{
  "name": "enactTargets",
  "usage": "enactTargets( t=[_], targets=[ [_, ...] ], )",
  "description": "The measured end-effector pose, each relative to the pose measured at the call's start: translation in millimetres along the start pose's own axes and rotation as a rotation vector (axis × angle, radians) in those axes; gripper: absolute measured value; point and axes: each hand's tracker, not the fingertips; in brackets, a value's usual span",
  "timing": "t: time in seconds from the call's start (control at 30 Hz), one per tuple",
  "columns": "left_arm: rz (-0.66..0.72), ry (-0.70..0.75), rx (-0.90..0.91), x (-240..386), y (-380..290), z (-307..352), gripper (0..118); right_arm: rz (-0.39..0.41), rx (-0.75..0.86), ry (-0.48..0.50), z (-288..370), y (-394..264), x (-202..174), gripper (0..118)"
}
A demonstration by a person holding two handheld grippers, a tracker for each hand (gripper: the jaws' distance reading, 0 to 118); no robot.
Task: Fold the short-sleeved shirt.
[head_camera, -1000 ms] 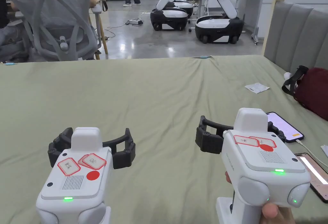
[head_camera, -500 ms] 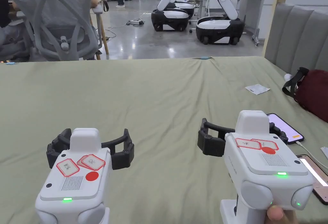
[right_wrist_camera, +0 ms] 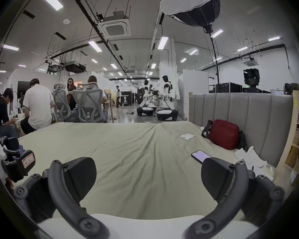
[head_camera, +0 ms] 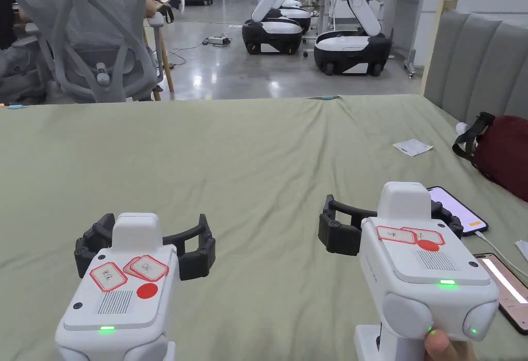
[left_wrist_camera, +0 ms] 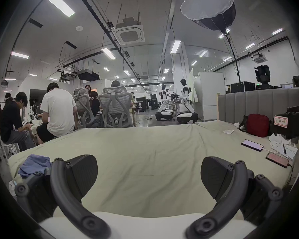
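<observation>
Over the green sheet (head_camera: 258, 161) I hold two grippers, left (head_camera: 144, 243) and right (head_camera: 389, 217), jaws wide, holding nothing. One blue cloth (left_wrist_camera: 34, 164) lies bunched at the bed's far-left edge; two phones (head_camera: 456, 210) right.

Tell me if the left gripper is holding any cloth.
No: the left gripper has its jaws wide apart over the bare green sheet.

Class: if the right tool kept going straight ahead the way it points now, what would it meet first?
Probably nothing soon. The right tool, open, points level across the bare green sheet toward the bed's far edge; the phone and red bag lie off to its right.
</observation>
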Motion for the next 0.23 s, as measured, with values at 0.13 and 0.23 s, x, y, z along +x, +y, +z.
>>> enactTargets(
  t=[0.13, 0.23],
  targets=[
    [-0.002, -0.002, 0.004, 1.3, 0.6, -0.7, 118, -0.044, -0.047, 0.008, -1.4, -3.7, 1.7, 118],
    [-0.002, -0.002, 0.005, 1.5, 1.8, -0.7, 118, -0.052, -0.062, 0.042, 0.4, -4.3, 3.5, 118]
  ],
)
